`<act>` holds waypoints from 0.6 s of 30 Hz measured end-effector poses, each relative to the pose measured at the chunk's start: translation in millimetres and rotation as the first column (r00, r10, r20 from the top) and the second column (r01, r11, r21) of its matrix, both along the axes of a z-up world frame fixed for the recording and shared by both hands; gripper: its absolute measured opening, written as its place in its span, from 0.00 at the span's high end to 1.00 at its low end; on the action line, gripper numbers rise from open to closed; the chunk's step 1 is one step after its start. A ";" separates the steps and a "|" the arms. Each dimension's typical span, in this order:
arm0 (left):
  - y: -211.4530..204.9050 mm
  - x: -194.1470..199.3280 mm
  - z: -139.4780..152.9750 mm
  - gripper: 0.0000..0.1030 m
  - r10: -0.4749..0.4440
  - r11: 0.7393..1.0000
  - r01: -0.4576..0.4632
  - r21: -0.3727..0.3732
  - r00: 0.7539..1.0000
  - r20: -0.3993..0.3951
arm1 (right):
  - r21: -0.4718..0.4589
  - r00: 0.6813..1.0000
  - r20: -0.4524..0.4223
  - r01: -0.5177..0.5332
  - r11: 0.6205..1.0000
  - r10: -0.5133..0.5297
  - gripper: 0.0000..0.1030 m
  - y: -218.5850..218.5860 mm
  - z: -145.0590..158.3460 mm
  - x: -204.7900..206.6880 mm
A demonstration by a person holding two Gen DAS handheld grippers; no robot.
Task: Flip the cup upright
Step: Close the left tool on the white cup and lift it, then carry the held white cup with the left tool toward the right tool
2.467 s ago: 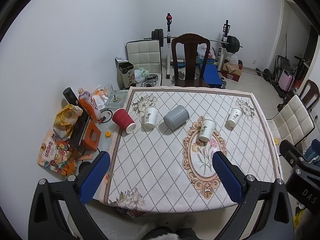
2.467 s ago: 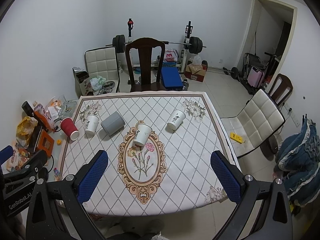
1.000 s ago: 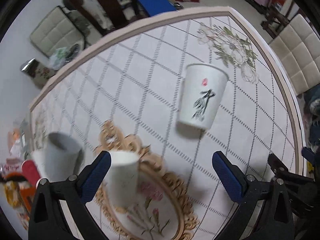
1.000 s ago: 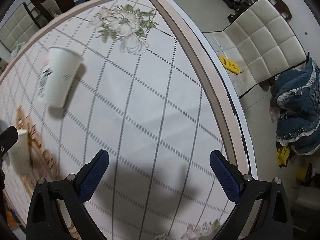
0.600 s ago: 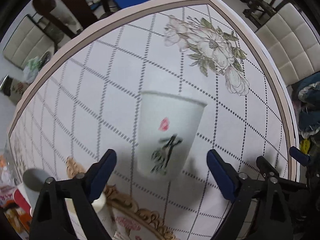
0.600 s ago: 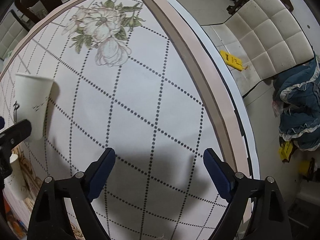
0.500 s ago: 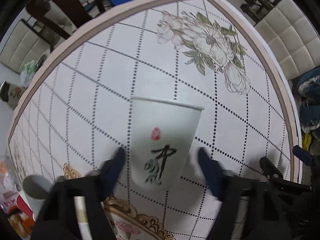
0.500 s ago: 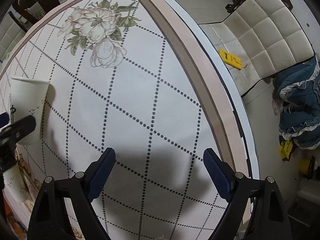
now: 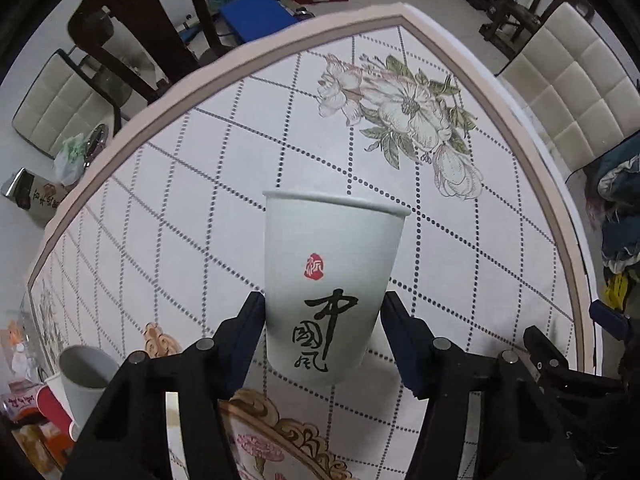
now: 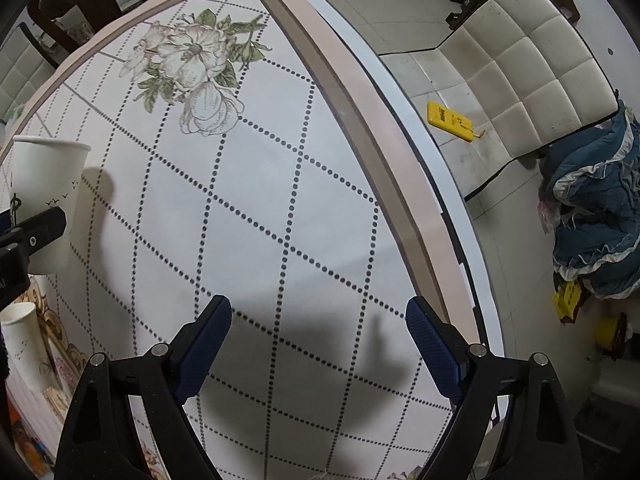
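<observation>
A white paper cup [image 9: 330, 280] with black brush characters and a red seal lies on its side on the patterned table, rim pointing away from me. My left gripper [image 9: 323, 312] has its blue pads [image 9: 250, 320] pressed against both sides of the cup's lower body. The same cup [image 10: 44, 200] shows at the left edge of the right wrist view, with a left gripper finger across it. My right gripper [image 10: 318, 322] is open and empty above bare tablecloth near the table's right edge.
A grey cup [image 9: 86, 380] and a red cup [image 9: 52, 412] lie at the far left. Another white cup [image 10: 26, 340] sits on the oval medallion. The table edge [image 10: 400, 152] runs close on the right, with a cream chair [image 10: 532, 68] beyond.
My left gripper has moved in on the white cup and its fingers have closed from wide open onto the cup's sides. My right gripper has drifted slightly and stays open.
</observation>
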State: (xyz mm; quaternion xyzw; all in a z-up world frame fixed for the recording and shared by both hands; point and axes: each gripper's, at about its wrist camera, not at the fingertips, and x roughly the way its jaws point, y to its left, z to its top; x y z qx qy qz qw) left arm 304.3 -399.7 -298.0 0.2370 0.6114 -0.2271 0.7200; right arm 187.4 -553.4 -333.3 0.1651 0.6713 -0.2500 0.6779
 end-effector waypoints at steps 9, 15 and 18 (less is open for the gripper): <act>49.1 -38.7 62.1 0.45 0.079 0.992 -0.074 -0.101 0.996 0.047 | -0.021 0.998 0.060 -0.003 1.000 0.004 0.12 44.0 49.0 -35.9; 115.4 -77.1 91.3 0.45 0.166 0.978 -0.156 -0.142 0.984 0.062 | -0.029 0.997 0.067 -0.023 0.999 0.025 0.12 95.8 76.7 -66.5; 150.9 -98.4 96.7 0.45 0.218 0.967 -0.209 -0.148 0.975 0.045 | -0.026 0.996 0.078 -0.047 0.999 0.049 0.12 125.5 87.5 -82.7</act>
